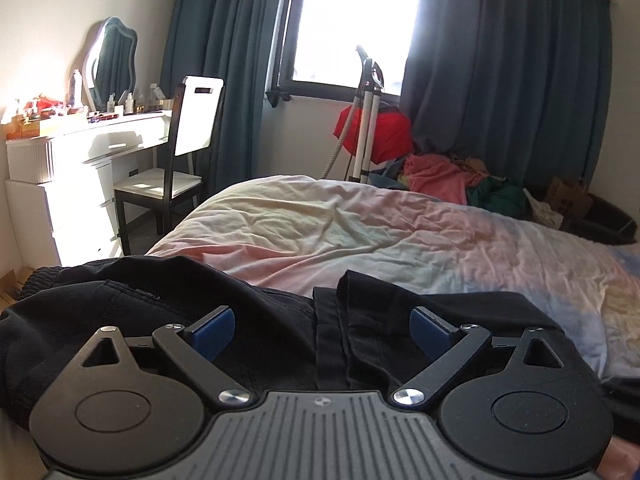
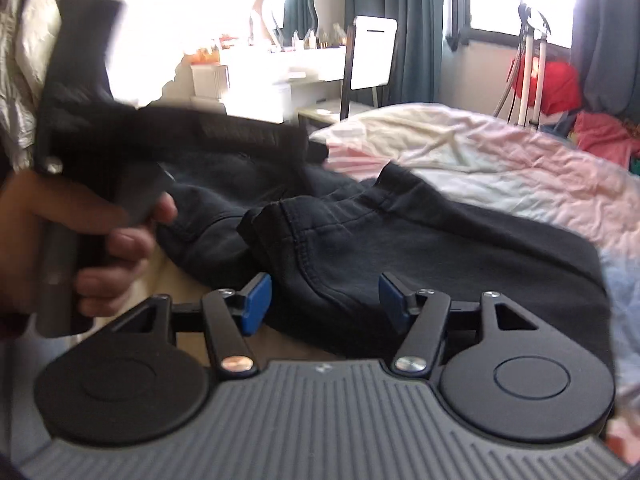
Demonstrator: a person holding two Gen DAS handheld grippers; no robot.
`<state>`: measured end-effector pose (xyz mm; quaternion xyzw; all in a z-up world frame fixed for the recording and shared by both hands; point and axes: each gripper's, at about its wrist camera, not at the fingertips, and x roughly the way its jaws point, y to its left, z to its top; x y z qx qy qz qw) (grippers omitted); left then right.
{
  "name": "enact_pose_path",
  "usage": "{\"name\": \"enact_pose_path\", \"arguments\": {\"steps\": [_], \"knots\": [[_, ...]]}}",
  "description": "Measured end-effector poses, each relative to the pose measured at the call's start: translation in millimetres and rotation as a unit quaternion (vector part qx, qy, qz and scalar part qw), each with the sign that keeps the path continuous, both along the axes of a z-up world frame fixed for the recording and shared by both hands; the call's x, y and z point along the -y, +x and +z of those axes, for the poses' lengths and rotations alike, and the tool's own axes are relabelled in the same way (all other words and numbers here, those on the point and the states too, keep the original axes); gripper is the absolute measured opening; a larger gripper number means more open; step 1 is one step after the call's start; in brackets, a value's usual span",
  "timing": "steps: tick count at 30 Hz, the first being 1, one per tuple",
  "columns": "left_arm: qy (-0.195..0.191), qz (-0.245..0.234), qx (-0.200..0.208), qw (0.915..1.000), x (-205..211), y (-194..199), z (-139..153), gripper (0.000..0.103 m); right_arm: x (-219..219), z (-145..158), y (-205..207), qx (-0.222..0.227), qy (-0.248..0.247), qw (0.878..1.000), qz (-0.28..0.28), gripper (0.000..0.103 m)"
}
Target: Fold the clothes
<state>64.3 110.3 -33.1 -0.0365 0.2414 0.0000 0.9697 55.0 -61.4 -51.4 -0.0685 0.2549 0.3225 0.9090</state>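
Black cotton-looking garment (image 1: 168,320) is lying rumpled across the near end of the bed (image 1: 360,232), probably trousers or shorts going by the elastic waistband bunching up at the left in the left wrist view, though I can't say for sure. Folding is looking barely started to me: one hemmed edge (image 2: 304,232) is flopping over the middle, nothing is lining up square yet, and no finished stack is showing anywhere, so pretty much all the real folds are still waiting. Left claw (image 1: 322,330) is sitting wide open just over the fabric, gripping nothing. Right claw (image 2: 325,300) is also gaping open, its blue pads straddling that hemmed fold without pinching it. The person's left hand (image 2: 100,236) is showing blurry in the right wrist view, wrapping around the other tool's handle. Counting stuff: one dark garment being worked, two claws, one bed with a pastel sheet. Further out, one messy pile of clothes (image 1: 452,176) is waiting by the teal curtains (image 1: 508,80), looking like the next jobs, plus one red bag-like thing (image 1: 376,132), one chair (image 1: 176,160), and one white dressing surface (image 1: 80,152) carrying one mirror (image 1: 114,58).
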Motion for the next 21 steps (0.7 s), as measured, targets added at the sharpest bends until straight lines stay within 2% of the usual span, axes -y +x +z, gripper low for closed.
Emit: {"name": "enact_pose_path", "arguments": {"steps": [3,6,10,16,21], "knots": [[0.037,-0.008,-0.016,0.9991,15.2,2.1,-12.1,0.096,34.4,4.0,-3.7,0.021,0.020,0.998,-0.059,0.062],[0.079,-0.013,-0.012,0.9967,28.1,1.9,-21.1,0.096,60.8,5.1,12.5,0.016,0.040,0.989,-0.142,0.062],[0.116,-0.017,-0.019,0.9930,40.0,5.1,-29.6,0.096,81.6,-3.1,29.7,0.003,0.060,0.978,-0.200,0.062],[0.121,-0.012,-0.050,0.9913,42.2,11.5,-43.4,0.096,111.1,-14.4,53.8,-0.015,0.089,0.956,-0.280,0.062],[0.104,-0.008,-0.072,0.9919,35.7,15.4,-52.2,0.097,113.4,-8.0,47.4,0.004,0.099,0.955,-0.279,0.062]]}}
